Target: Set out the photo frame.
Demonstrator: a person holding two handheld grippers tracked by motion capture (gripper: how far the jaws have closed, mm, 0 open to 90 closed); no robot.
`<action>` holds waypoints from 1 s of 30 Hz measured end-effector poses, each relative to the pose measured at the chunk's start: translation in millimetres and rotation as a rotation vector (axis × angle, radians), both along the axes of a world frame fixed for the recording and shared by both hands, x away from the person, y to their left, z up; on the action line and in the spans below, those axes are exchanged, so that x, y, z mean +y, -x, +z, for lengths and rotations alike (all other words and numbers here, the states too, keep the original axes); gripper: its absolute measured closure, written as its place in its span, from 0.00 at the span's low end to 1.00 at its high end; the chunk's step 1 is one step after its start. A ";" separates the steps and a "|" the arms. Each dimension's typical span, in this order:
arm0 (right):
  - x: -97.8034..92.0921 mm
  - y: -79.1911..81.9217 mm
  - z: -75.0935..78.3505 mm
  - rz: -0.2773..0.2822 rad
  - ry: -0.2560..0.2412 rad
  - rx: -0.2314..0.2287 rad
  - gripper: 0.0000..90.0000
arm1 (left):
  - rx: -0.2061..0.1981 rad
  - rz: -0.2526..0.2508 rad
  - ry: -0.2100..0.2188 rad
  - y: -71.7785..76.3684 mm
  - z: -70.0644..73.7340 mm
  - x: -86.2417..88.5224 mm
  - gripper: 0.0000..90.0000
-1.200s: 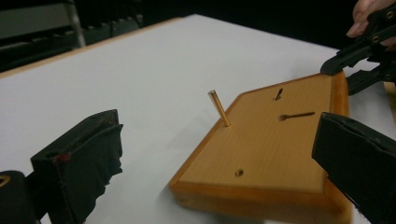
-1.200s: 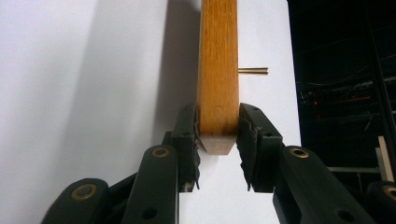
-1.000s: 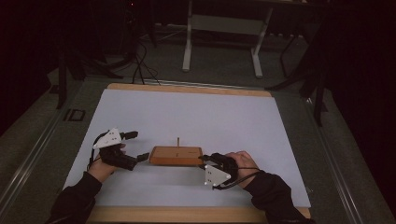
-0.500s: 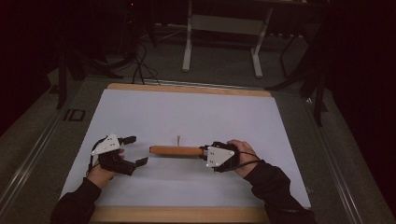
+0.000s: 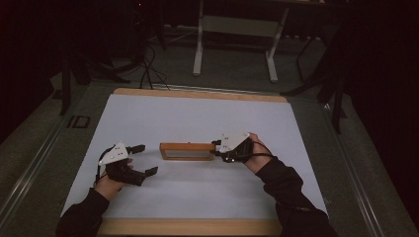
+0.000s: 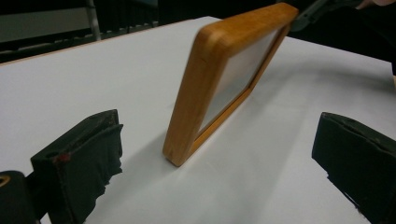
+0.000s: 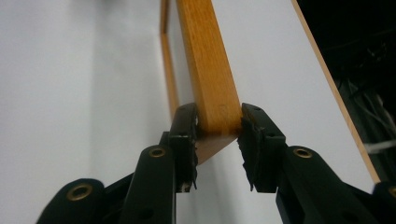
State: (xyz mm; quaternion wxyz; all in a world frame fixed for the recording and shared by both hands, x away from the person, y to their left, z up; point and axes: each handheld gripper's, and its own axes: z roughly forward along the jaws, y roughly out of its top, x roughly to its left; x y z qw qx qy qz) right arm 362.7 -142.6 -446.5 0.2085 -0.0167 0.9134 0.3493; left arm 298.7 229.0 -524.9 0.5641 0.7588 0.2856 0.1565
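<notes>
Left gripper (image 5: pixel 144 159): at the table's left, jaws spread wide with nothing between them — pointed toward the frame's free end.
Gap, left gripper to frame: near but apart; in the left gripper view the frame's rounded corner stands between the two black jaws (image 6: pixel 77 161), farther on, touching neither.
Wooden frame (image 5: pixel 187 150): on the white table top (image 5: pixel 207 118), just front of the middle, up on one long edge and tilted, pale panel (image 6: pixel 238 70) facing the person's side.
Long axis: left to right across the table, running from one gripper toward the other.
Right gripper (image 5: pixel 216 149): clamped on the frame's right end; in the right gripper view both jaws press the two faces of the wooden rail (image 7: pixel 210 79), one on each side.
Nearer hand: the right, already on the frame; the left next, a short reach off the free end.
Coming move, as a judgement: likely hinges on the left jaws closing straight along that axis onto the free end — the frame's lean meaning the jaws would need to match its tilt.
Risk: held by one end alone, liable to pivot or tip flat.
Count: one frame, two grippers, one table top, two hands.
</notes>
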 end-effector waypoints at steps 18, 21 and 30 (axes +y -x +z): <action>4.6 -39.0 2.3 -0.095 -0.052 0.142 0.72 | 0.014 0.006 -0.006 -1.2 -7.9 -1.2 0.02; 5.6 -42.4 2.2 -0.113 -0.060 0.159 0.71 | 0.012 0.005 -0.011 -1.2 -8.2 -1.7 0.02; 6.5 -56.5 -0.3 -0.177 -0.107 0.229 0.70 | 0.018 0.003 -0.012 -1.7 -10.0 -2.2 0.02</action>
